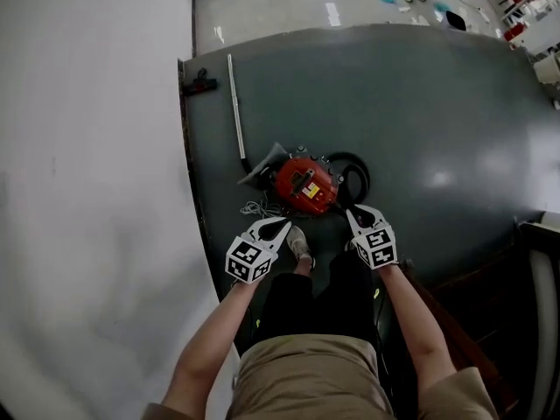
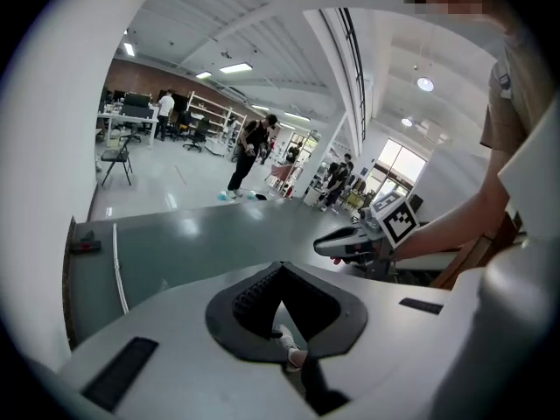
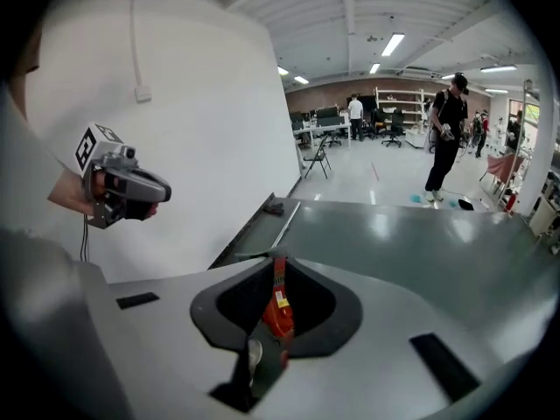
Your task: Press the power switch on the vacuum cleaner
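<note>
The red vacuum cleaner (image 1: 304,185) sits on a dark grey-green floor mat (image 1: 437,129), just in front of the person's feet. My left gripper (image 1: 282,226) hovers at its near left, jaws together and empty. My right gripper (image 1: 353,212) hovers at its near right, its jaws also closed with nothing between them. In the right gripper view a strip of the red vacuum cleaner (image 3: 280,313) shows through the narrow slit behind the closed tips of my right gripper (image 3: 278,259). In the left gripper view only a shoe (image 2: 287,346) shows behind my left gripper (image 2: 280,268).
A white wand (image 1: 234,103) runs away from the vacuum's left. A black hose (image 1: 354,175) coils at its right and a white cord (image 1: 255,206) lies at its near left. A small black object (image 1: 199,83) lies at the mat's far-left edge. Dark furniture (image 1: 534,269) stands on the right.
</note>
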Motion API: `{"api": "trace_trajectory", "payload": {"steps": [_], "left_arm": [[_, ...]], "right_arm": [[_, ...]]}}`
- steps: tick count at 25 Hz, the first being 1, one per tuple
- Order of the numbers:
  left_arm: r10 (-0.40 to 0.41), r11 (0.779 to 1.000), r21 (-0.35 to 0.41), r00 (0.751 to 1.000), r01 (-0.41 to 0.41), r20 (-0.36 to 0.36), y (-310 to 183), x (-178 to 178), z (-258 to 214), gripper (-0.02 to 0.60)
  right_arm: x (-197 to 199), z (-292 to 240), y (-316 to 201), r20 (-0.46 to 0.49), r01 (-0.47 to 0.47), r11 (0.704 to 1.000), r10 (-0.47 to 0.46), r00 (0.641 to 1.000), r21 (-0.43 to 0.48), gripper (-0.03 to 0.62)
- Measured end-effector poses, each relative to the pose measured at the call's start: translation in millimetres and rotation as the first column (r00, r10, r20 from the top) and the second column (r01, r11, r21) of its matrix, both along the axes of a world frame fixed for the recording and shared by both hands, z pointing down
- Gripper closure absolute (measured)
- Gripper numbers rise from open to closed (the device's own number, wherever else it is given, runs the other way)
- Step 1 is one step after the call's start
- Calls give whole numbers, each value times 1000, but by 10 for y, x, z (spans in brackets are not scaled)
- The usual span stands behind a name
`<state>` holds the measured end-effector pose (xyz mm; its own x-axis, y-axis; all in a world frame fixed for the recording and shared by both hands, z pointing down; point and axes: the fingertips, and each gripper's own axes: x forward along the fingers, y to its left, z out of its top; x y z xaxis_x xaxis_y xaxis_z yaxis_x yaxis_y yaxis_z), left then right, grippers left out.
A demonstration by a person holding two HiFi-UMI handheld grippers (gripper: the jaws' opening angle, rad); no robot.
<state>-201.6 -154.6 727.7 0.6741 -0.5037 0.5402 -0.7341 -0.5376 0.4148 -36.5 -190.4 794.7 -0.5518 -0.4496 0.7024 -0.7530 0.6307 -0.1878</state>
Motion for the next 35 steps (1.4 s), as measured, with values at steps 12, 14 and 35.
{"api": "trace_trajectory", "payload": {"steps": [12,14,35], "left_arm": [[9,993,-121,998,-2,59,21,159,1354,575],[32,990,-136,997,-22,67,50,192,1519,575],[91,960,-274,986,-49,141,267,43,2507,577]], "right_arm": [[-399,2144,274,-146,76,979,-104,984,-189,526],[-477,2364,328,-167,92,969,-132,977,-228,563],[-776,3648,187,-331,130,933,-246,911,-336,586]]}}
